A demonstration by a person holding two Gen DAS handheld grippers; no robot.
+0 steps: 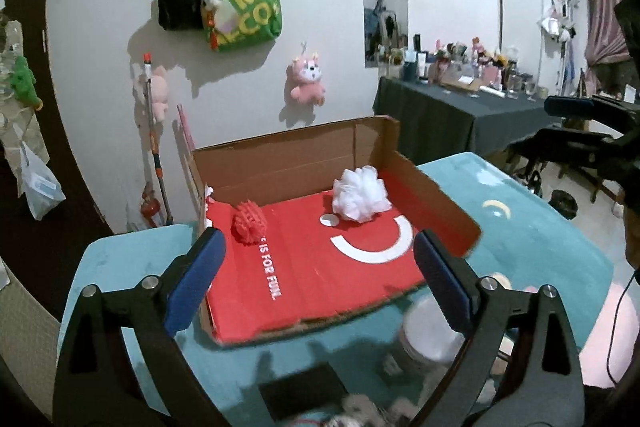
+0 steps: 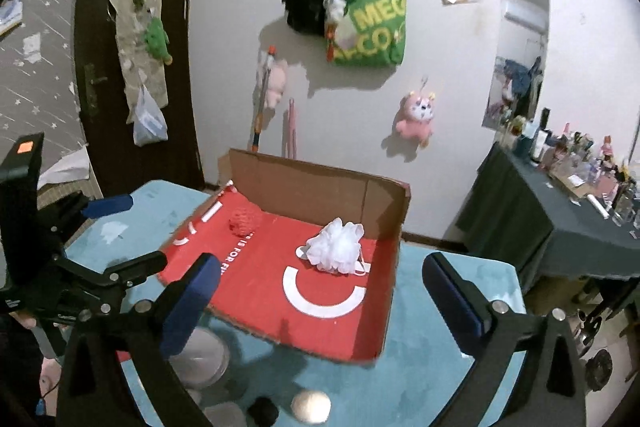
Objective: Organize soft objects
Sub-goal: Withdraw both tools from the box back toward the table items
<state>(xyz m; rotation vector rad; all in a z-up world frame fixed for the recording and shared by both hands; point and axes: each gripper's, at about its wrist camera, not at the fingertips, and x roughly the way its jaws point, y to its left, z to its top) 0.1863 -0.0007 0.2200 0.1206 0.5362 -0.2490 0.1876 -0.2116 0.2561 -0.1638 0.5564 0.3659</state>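
On the teal tabletop, as the left wrist view shows it, a cardboard box lies with its red printed floor exposed and its near side folded flat, which leaves a low, unobstructed way in from the front. Two soft items are inside: a red spiky ball at the far left near the back wall, and a white mesh bath pouf at the far right. They sit well apart. The left tongs stand released and hold nothing, raised in front of the box mouth. Blurred items lie at the near edge below them: a pale jar-like thing, a dark flat object and something fluffy; none can be identified with certainty.

From the right wrist view, the right tongs are likewise spread wide and empty, poised over the box's near right corner. A cream ball and a black ball rest just beside each other on the tabletop, outside the box. In my judgement these remain to be sorted, and the open stance of both tongs suits a fresh pickup.
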